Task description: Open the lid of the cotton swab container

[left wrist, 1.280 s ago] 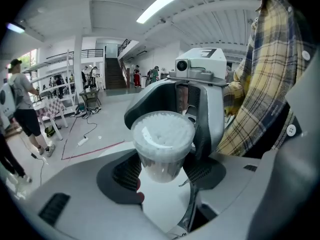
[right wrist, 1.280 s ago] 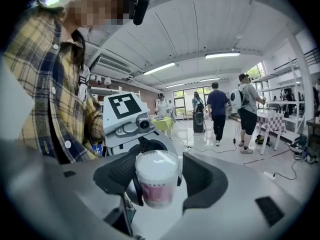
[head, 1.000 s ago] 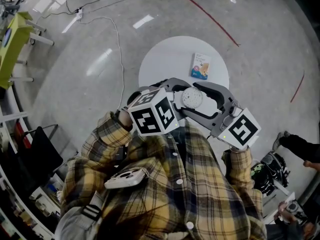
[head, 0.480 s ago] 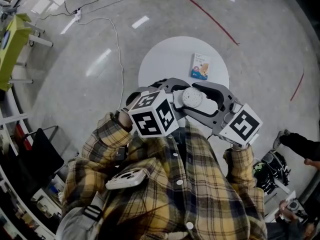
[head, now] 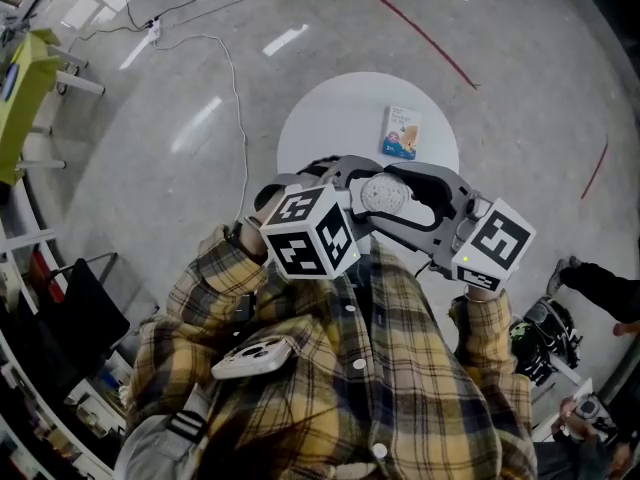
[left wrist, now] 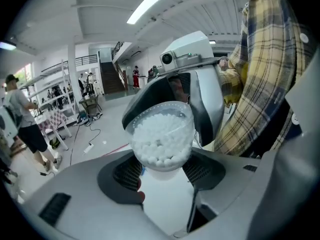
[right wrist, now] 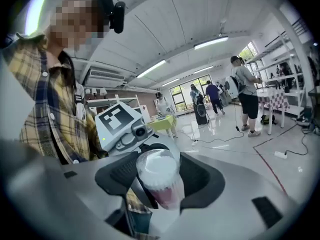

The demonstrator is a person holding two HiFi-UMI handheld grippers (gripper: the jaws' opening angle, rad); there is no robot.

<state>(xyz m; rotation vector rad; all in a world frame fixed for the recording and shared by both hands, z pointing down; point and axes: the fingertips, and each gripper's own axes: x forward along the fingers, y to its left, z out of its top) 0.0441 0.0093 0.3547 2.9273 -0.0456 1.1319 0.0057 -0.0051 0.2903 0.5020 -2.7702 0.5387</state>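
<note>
Since the earlier frame, the marker cube of the right gripper (head: pixel 395 200) has shifted outward, toward the right of the head view, and slightly up. The left gripper (head: pixel 350 183) and the cotton swab container (head: pixel 382 195) have kept nearly the same place. The container is held off the table (head: pixel 330 118), over its near edge and just in front of the person's plaid shirt (head: pixel 340 368), with both grippers meeting on it from opposite sides. In the head view its round end faces the camera and shows a dotted white face. In the left gripper view the clear container stands between the two ribbed pads, which bear on its sides. White swab heads fill the end nearest that camera, so the left gripper is clenched on the container. In the right gripper view the same container stands between the right pads, which are in contact on both sides. A white mass shows at its upper end and a pinkish tint lower down, so the right gripper is also grasping it. Whether the lid has separated from the body cannot be made out in any view. A small printed packet (head: pixel 402 132) lies flat on the table toward its far right edge, well apart from the grippers. A white cable (head: pixel 235 78) runs across the grey floor left of the table.
</note>
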